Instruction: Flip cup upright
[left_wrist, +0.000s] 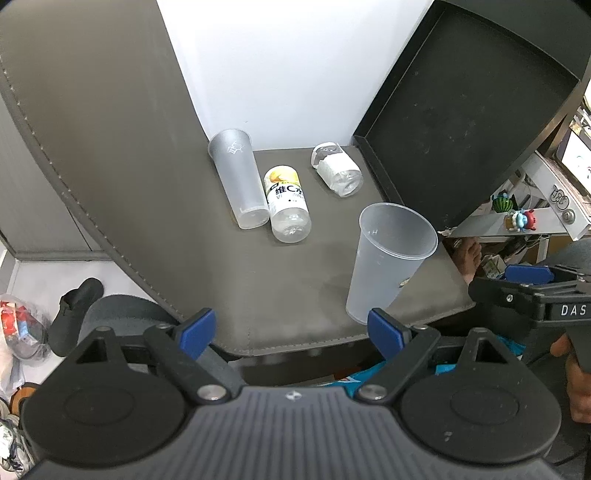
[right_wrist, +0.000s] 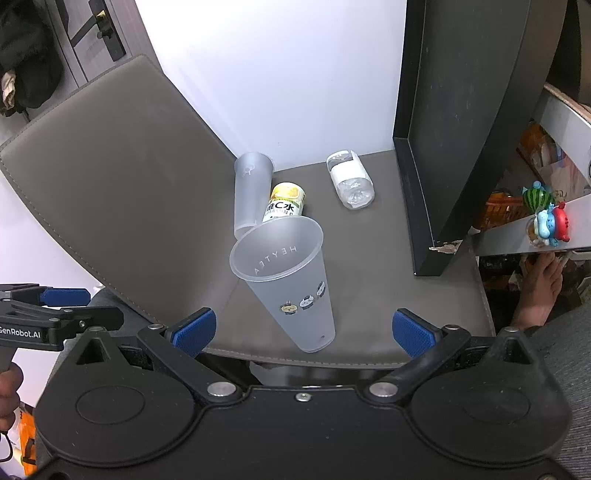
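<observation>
A frosted plastic cup (left_wrist: 388, 258) stands upright, mouth up, near the front edge of the grey leather chair seat (left_wrist: 295, 295); in the right wrist view the cup (right_wrist: 291, 284) shows small stickers. My left gripper (left_wrist: 291, 332) is open and empty, just in front of the seat edge, with the cup by its right finger. My right gripper (right_wrist: 303, 328) is open and empty, with the cup base standing between its fingers without contact. A second frosted cup (left_wrist: 240, 181) lies on its side at the back of the seat.
A yellow-labelled bottle (left_wrist: 286, 203) lies beside the lying cup. A clear bottle with a white label (left_wrist: 338, 170) lies at the back right. A black tray (left_wrist: 469, 110) leans upright on the seat's right side. The chair back (left_wrist: 92, 129) rises at left.
</observation>
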